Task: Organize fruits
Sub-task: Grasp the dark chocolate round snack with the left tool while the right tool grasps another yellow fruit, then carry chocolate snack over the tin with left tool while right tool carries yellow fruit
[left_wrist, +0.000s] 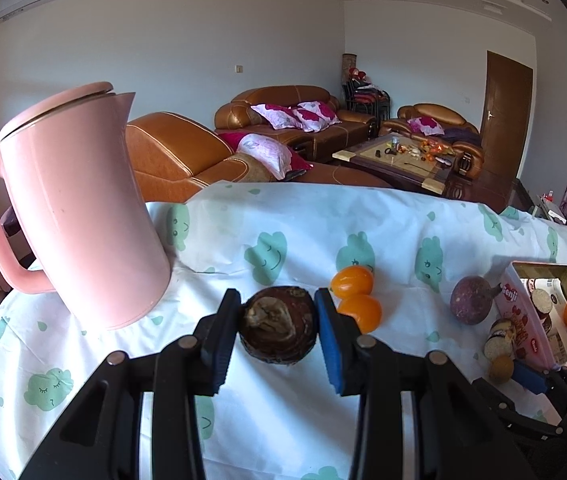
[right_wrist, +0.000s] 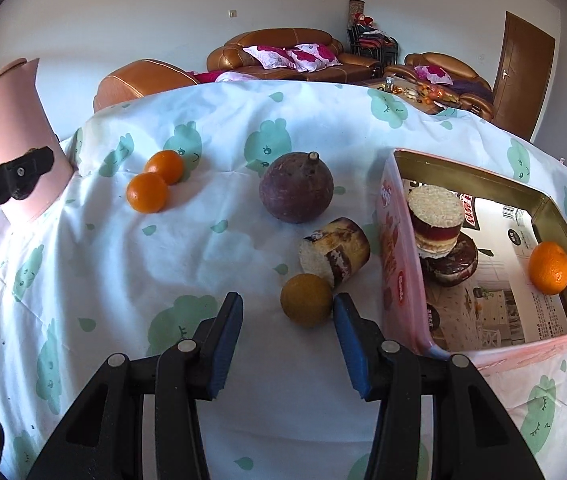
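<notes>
Left gripper (left_wrist: 277, 320) pinches the brown taro (left_wrist: 279, 330), frame center. Right gripper (right_wrist: 287, 316), spread, brackets the yellow fruit (right_wrist: 306, 300); a glancing pad could roll it away.

Right gripper (right_wrist: 287, 320) jaws flank yellow-brown fruit (right_wrist: 306, 300) beside tin (right_wrist: 399, 280).

A matt printed cotton cloth (right_wrist: 243, 128) covers the counter; the pink plastic kettle (left_wrist: 83, 208) looks smooth, the tin box (right_wrist: 483, 184) shiny inside.
</notes>
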Demonstrator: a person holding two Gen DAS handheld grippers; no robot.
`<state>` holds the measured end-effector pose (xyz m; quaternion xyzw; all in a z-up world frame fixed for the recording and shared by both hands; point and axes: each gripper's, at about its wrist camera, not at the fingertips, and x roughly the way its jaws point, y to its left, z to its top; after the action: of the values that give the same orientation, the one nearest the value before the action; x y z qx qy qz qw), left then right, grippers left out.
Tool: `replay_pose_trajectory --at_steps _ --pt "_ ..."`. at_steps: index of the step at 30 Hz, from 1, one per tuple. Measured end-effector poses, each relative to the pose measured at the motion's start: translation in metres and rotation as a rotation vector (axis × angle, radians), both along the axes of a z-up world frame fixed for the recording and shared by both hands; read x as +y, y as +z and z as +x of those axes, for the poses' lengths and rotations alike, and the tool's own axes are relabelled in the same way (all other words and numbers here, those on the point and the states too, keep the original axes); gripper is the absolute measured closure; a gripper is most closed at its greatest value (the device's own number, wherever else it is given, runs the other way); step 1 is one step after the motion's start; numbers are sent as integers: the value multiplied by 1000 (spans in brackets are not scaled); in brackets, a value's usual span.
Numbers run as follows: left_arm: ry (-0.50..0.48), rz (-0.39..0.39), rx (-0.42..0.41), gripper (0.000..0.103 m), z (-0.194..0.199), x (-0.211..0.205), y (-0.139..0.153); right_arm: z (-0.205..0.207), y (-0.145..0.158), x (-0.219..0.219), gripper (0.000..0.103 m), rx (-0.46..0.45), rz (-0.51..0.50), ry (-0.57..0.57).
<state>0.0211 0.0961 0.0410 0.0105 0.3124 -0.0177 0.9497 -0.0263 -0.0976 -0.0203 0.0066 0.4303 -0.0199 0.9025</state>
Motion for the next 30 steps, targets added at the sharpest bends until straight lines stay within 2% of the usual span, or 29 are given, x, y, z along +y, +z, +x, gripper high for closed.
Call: replay_pose_trajectory --at_steps 1,3,5,7,14,16,20,25,30 --pt "2 -4 2 63 0 1 0 4 -3 0 54 28 8 9" --pt "-2 -5 0 63 0 0 0 12 -3 0 55 27 11 16" --pt "-10 -3 -5 63 -2 -1 1 17 -3 -2 59 38 27 24" --pt "-17 0 -6 63 -2 -3 0 16 -2 -6 75 29 28 17" --pt "-47 -42 16 63 0 -8 -5 -6 4 -33 75 -30 224 65" --pt "-61 -50 15 63 -1 -12 -7 -16 11 -33 75 -72 240 88" --pt "-84 -44 6 63 -4 -23 -10 -32 30 -27 75 -180 222 132" --pt "-123 -79 -19 63 -10 -31 -12 -60 58 -18 75 -353 141 176" --pt "-180 -113 -52 63 -18 -42 -10 -70 71 -18 75 -436 48 166"
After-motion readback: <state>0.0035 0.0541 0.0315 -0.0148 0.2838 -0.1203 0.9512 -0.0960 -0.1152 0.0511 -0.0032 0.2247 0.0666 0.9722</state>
